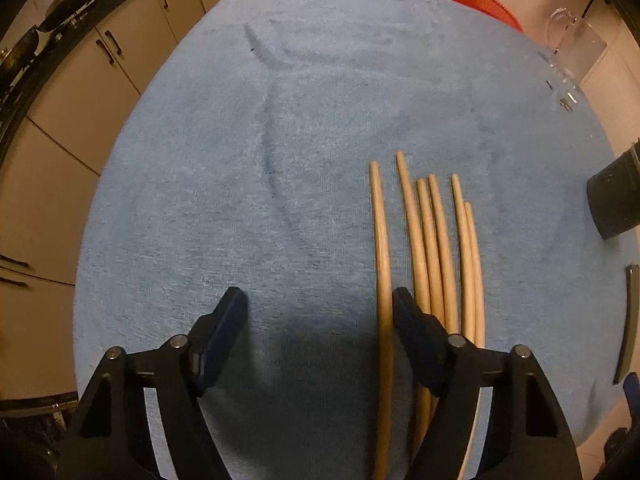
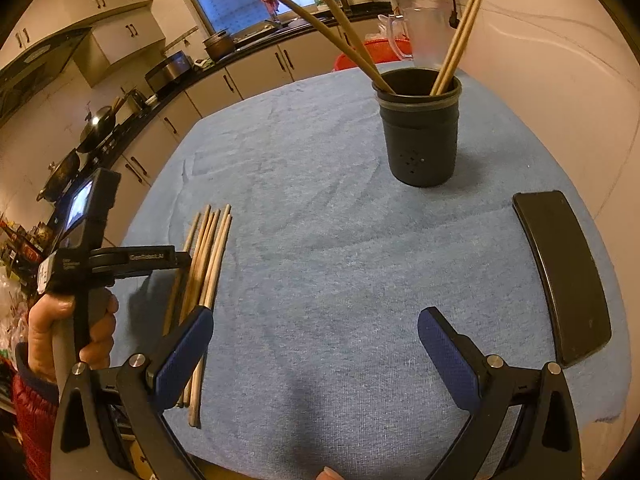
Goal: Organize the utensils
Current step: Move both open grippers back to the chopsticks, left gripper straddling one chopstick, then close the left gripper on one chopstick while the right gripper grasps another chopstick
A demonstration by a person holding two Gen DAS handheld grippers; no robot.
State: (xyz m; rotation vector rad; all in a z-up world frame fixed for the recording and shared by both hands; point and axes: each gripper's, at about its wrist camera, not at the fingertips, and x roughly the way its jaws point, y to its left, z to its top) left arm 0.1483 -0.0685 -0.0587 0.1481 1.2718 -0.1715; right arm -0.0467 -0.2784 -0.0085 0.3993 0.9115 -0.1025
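Note:
Several pale wooden chopsticks [image 1: 436, 248] lie side by side on the blue towel [image 1: 280, 140]. My left gripper [image 1: 319, 300] hangs over their near ends, open. The leftmost chopstick [image 1: 380, 240] runs between its jaws, close beside the right finger [image 1: 412, 320]; the others lie outside that finger. A dark utensil holder [image 2: 418, 140] stands upright at the far side of the towel, with a few chopsticks [image 2: 456, 44] leaning in it. My right gripper [image 2: 316, 320] is open over bare towel with nothing between its fingers; the row of chopsticks [image 2: 208, 256] lies to its left.
A black phone [image 2: 564, 272] lies on the towel right of the right gripper. Behind the holder are a clear glass jug [image 2: 424, 36] and a red basket [image 2: 376, 50]. A person's hand [image 2: 60, 320] grips the left tool's handle. Kitchen cabinets and a counter with pans run along the left.

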